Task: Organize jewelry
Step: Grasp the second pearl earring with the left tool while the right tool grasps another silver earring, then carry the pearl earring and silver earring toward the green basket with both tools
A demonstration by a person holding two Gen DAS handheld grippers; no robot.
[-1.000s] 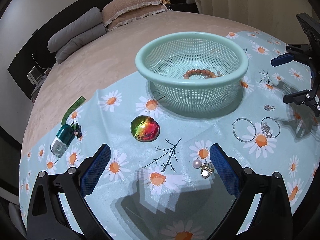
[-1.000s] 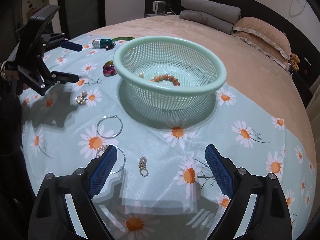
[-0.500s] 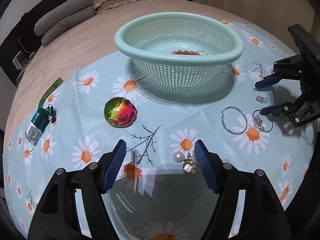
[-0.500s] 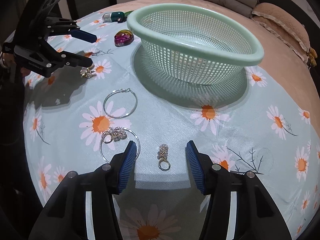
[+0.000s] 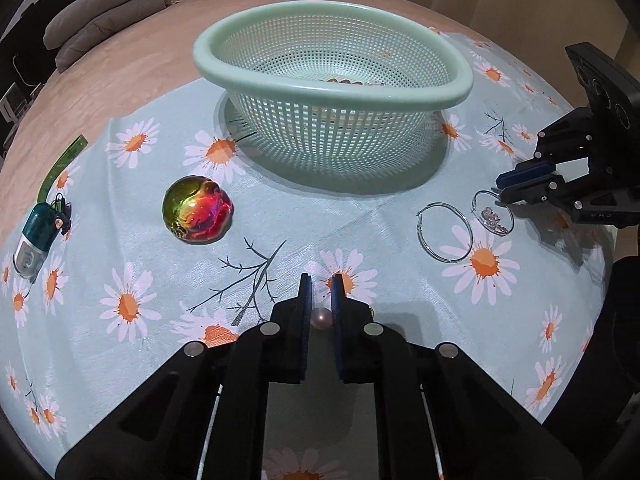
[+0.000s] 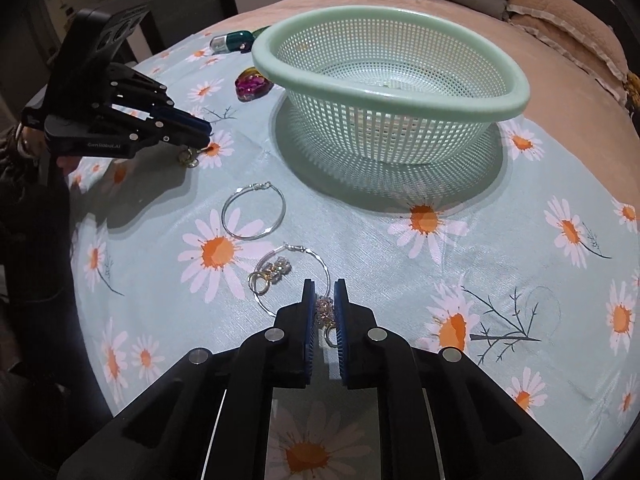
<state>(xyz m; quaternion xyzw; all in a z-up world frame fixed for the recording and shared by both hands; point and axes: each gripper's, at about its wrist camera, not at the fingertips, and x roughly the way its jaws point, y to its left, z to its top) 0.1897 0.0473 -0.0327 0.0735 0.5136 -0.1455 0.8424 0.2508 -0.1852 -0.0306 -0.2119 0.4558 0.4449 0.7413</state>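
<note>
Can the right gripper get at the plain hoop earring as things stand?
Probably not yet: the right gripper is shut on a small crystal earring. The plain hoop earring lies uncovered ahead-left.

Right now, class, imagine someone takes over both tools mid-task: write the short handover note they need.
Left tool: shut on the pearl earring, low over the cloth.
Right tool: shut on the small sparkly earring, also low over the cloth.
Basket: beads just visible inside over the rim in the left view.
Done: both pieces gripped, neither in the basket yet.
Left: drop both in the basket, then collect the plain hoop, the hoop with the charm inside it, the iridescent brooch and the teal capsule piece.
</note>
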